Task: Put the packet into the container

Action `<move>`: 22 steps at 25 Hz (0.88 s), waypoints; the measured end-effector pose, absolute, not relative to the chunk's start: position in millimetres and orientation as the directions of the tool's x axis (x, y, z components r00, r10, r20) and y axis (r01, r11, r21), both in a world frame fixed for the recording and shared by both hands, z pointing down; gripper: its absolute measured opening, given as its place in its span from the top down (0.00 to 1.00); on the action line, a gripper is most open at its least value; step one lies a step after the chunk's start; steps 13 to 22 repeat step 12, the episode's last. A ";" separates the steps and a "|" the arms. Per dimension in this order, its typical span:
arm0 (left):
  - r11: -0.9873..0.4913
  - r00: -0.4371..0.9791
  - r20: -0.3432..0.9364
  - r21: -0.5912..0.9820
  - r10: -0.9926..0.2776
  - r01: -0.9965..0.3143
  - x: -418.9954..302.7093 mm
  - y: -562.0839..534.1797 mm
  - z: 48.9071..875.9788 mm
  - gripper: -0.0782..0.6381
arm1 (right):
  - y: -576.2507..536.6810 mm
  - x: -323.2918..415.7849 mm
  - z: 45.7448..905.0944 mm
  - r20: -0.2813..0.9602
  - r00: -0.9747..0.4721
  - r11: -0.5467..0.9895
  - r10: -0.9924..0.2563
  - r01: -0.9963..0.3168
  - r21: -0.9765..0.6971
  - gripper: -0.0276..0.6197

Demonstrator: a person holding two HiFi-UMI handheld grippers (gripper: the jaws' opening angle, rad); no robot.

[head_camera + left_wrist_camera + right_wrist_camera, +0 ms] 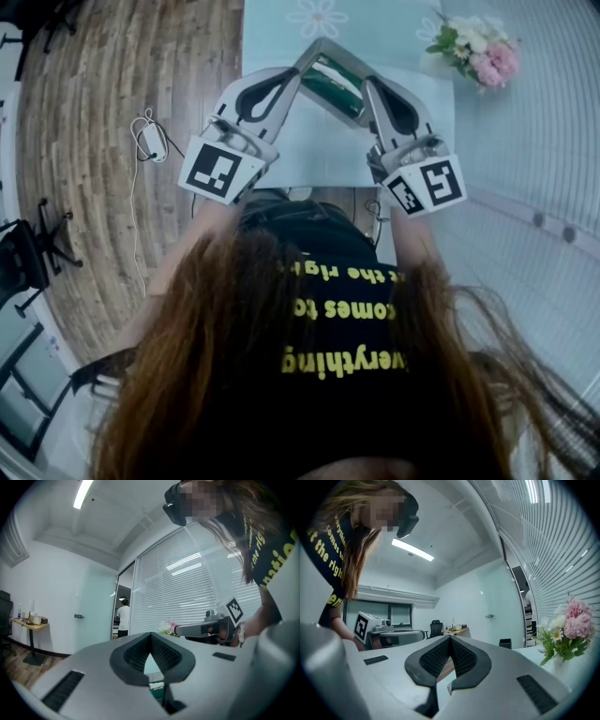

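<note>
Packet (pixel 335 86) ahead: closest to us, our left gripper (pixel 150 637) and right gripper (pixel 450 640) each have jaws pressed together. Between their tips the green packet shows over the table (pixel 281 150). Flowers (pixel 476 47) stand farther right.

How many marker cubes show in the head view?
2. One cube is left of centre, the other right of centre, both at the near edge of the table. None seems hidden.
</note>
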State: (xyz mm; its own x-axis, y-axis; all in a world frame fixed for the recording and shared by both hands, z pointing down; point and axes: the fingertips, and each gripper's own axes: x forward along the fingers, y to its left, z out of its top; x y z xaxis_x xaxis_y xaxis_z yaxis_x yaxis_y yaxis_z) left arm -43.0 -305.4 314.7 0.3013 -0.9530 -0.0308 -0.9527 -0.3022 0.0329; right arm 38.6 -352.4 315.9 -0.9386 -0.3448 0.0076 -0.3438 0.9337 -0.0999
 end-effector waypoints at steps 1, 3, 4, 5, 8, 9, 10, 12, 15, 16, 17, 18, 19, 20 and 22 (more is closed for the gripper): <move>-0.304 0.303 -0.033 0.035 -0.952 -0.952 -41.7 -305.2 313.3 0.89 | -351.4 39.0 315.7 0.009 -0.939 0.935 -0.343 -0.342 -0.097 0.92; -0.309 0.308 -0.038 0.033 -0.951 -0.950 -39.3 -305.0 310.1 0.89 | -349.2 40.0 314.1 0.010 -0.940 0.936 -0.341 -0.340 -0.089 0.92; -0.311 0.310 -0.040 0.031 -0.950 -0.950 -38.5 -305.0 308.7 0.89 | -348.3 40.4 313.2 0.009 -0.940 0.936 -0.341 -0.341 -0.088 0.92; -0.314 0.313 -0.042 0.028 -0.949 -0.949 -37.9 -304.8 307.5 0.89 | -347.5 40.8 312.0 0.008 -0.940 0.936 -0.342 -0.341 -0.091 0.92; -0.318 0.317 -0.048 0.026 -0.947 -0.948 -37.2 -302.3 304.1 0.89 | -342.8 42.0 307.7 -0.001 -0.940 0.935 -0.341 -0.339 -0.108 0.92; -0.318 0.317 -0.049 0.025 -0.947 -0.948 -37.3 -301.0 303.3 0.89 | -340.7 42.0 306.0 -0.003 -0.941 0.935 -0.339 -0.337 -0.108 0.92; -0.319 0.317 -0.049 0.024 -0.947 -0.948 -37.4 -299.7 302.9 0.89 | -338.7 42.0 304.4 -0.005 -0.941 0.936 -0.337 -0.335 -0.104 0.92; -0.319 0.318 -0.048 0.021 -0.947 -0.947 -37.6 -297.5 302.5 0.89 | -335.1 41.9 301.3 -0.008 -0.943 0.939 -0.334 -0.332 -0.095 0.92; -0.319 0.318 -0.048 0.021 -0.947 -0.947 -37.6 -297.5 302.5 0.89 | -335.1 41.9 301.3 -0.008 -0.943 0.939 -0.334 -0.332 -0.095 0.92; -0.319 0.318 -0.048 0.021 -0.947 -0.947 -37.6 -297.5 302.5 0.89 | -335.1 41.9 301.3 -0.008 -0.943 0.939 -0.334 -0.332 -0.095 0.92; -0.319 0.318 -0.048 0.021 -0.947 -0.947 -37.6 -297.5 302.5 0.89 | -335.1 41.9 301.3 -0.008 -0.943 0.939 -0.334 -0.332 -0.095 0.92; -0.319 0.318 -0.048 0.021 -0.947 -0.947 -37.6 -297.5 302.5 0.89 | -335.1 41.9 301.3 -0.008 -0.943 0.939 -0.334 -0.332 -0.095 0.92; -0.319 0.318 -0.048 0.021 -0.947 -0.947 -37.6 -297.5 302.5 0.89 | -335.1 41.9 301.3 -0.008 -0.943 0.939 -0.334 -0.332 -0.095 0.92; -0.319 0.318 -0.048 0.021 -0.947 -0.947 -37.6 -297.5 302.5 0.89 | -335.1 41.9 301.3 -0.008 -0.943 0.939 -0.334 -0.332 -0.095 0.92; -0.319 0.318 -0.048 0.021 -0.947 -0.947 -37.6 -297.5 302.5 0.89 | -335.1 41.9 301.3 -0.008 -0.943 0.939 -0.334 -0.332 -0.095 0.92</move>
